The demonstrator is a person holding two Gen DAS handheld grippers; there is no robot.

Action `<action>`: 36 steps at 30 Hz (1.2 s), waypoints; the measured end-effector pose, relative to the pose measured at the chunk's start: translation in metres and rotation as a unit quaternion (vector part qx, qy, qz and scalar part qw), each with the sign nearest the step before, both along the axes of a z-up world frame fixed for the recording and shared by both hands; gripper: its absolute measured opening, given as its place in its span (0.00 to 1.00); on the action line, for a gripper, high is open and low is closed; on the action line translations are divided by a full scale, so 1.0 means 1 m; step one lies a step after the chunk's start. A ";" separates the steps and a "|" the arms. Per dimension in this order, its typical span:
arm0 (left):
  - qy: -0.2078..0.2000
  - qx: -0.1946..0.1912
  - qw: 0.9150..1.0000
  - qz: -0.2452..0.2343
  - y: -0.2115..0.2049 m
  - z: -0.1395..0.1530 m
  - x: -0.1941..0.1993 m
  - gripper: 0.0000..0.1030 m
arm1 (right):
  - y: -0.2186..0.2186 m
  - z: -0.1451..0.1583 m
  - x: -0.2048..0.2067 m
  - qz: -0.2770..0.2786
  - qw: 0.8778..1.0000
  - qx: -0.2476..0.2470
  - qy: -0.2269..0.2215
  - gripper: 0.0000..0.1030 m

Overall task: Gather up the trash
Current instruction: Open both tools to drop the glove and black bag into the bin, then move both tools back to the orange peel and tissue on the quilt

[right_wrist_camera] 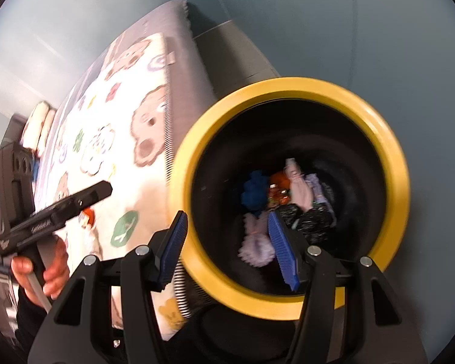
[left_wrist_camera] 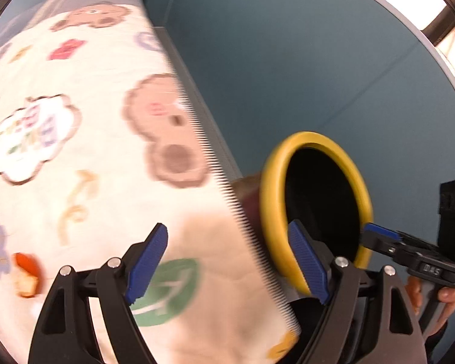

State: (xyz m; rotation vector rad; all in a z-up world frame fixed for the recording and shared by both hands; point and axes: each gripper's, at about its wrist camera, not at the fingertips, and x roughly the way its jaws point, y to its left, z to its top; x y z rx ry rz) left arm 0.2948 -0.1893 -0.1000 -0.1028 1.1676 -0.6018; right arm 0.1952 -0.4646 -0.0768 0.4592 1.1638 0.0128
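Note:
A black bin with a yellow rim (right_wrist_camera: 391, 157) stands on the blue floor beside the bed; it also shows in the left wrist view (left_wrist_camera: 273, 212). Inside it lie crumpled wrappers and tissues (right_wrist_camera: 291, 194), blue, orange, pink and black. My right gripper (right_wrist_camera: 230, 245) is open and empty, straddling the bin's near rim. My left gripper (left_wrist_camera: 230, 257) is open and empty over the blanket's edge. An orange piece of trash (left_wrist_camera: 25, 270) lies on the blanket at lower left; it also shows in the right wrist view (right_wrist_camera: 89, 215).
A cream blanket with bear and flower prints (left_wrist_camera: 75, 121) covers the bed (right_wrist_camera: 182, 45). The blue floor (left_wrist_camera: 288, 60) surrounds the bin. The other gripper and the hand holding it show in each view (left_wrist_camera: 421, 261), (right_wrist_camera: 45, 212).

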 end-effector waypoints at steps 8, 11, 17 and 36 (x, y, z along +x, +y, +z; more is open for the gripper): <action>0.004 0.028 0.998 0.059 0.085 -0.004 0.014 0.76 | 0.066 0.000 0.012 0.064 0.998 0.006 0.010 0.54; 0.004 0.041 0.996 0.074 0.112 -0.009 0.016 0.76 | 0.088 0.000 0.014 0.082 0.997 0.008 0.011 0.54; 0.017 0.053 0.993 0.107 0.161 -0.031 0.019 0.76 | 0.146 -0.002 0.021 0.133 0.991 0.012 0.016 0.54; 0.054 0.042 0.989 0.132 0.207 -0.075 0.023 0.76 | 0.296 -0.038 0.028 0.252 0.965 0.036 0.059 0.54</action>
